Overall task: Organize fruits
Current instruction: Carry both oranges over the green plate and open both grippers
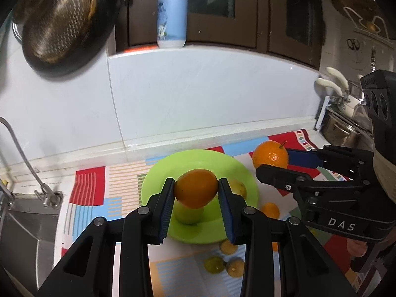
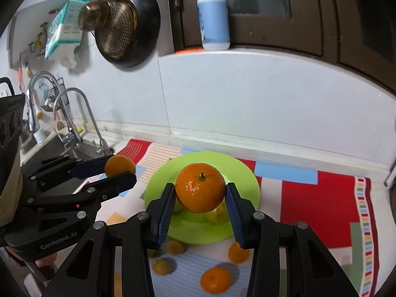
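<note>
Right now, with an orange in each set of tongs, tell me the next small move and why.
Probably lower the left tongs a little and set their orange in the green plate. That orange already hangs over the plate, where yellow-green fruit lie with room beside them. The right tongs can follow with their orange.

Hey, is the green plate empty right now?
No, the green plate already has yellow-green fruits lying on it, seen behind the orange in the right gripper.
</note>
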`<state>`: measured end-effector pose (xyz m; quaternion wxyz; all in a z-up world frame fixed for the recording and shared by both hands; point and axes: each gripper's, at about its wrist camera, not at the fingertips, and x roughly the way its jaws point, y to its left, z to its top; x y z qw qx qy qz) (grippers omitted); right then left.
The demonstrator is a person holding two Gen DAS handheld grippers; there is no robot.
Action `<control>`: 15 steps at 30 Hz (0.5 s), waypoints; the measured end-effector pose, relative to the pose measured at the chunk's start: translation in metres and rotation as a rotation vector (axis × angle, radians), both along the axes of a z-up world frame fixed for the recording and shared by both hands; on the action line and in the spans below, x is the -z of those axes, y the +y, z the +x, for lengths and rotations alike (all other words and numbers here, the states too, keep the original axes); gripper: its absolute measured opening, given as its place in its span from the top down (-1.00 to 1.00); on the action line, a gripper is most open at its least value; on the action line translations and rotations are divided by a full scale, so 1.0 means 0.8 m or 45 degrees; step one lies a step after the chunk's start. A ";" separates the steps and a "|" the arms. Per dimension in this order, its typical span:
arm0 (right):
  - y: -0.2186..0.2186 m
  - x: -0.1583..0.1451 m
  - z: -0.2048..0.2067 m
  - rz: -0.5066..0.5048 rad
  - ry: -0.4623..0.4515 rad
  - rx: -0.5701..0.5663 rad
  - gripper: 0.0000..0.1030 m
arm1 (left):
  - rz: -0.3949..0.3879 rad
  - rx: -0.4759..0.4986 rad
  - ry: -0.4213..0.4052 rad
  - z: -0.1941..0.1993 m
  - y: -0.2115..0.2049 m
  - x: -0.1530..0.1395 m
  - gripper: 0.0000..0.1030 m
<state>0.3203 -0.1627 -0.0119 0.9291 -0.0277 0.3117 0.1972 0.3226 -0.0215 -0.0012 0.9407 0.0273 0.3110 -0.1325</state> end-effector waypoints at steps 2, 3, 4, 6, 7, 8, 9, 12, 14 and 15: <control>0.002 0.009 0.017 -0.010 0.024 -0.004 0.18 | -0.005 0.000 0.029 0.016 0.002 0.008 0.32; 0.003 0.013 0.025 -0.009 0.040 -0.006 0.18 | -0.006 -0.005 0.039 0.024 0.002 0.012 0.32; 0.003 0.018 0.034 -0.007 0.058 -0.008 0.18 | -0.006 -0.004 0.051 0.033 0.003 0.016 0.32; 0.005 0.026 0.050 -0.010 0.087 -0.007 0.18 | -0.001 -0.007 0.079 0.050 0.003 0.026 0.32; 0.007 0.029 0.057 -0.012 0.097 -0.011 0.18 | -0.003 -0.006 0.091 0.057 0.004 0.031 0.32; 0.008 0.033 0.066 -0.017 0.111 -0.010 0.18 | -0.005 -0.009 0.108 0.065 0.004 0.036 0.32; 0.009 0.037 0.072 -0.021 0.122 -0.009 0.18 | -0.004 -0.011 0.122 0.071 0.005 0.041 0.32; 0.011 0.050 0.091 -0.029 0.162 -0.009 0.18 | 0.001 -0.011 0.155 0.087 0.005 0.054 0.32; 0.011 0.057 0.101 -0.024 0.186 -0.004 0.18 | 0.008 -0.010 0.179 0.096 0.004 0.062 0.32; 0.011 0.060 0.105 -0.021 0.194 -0.007 0.18 | 0.012 -0.007 0.188 0.100 0.003 0.066 0.32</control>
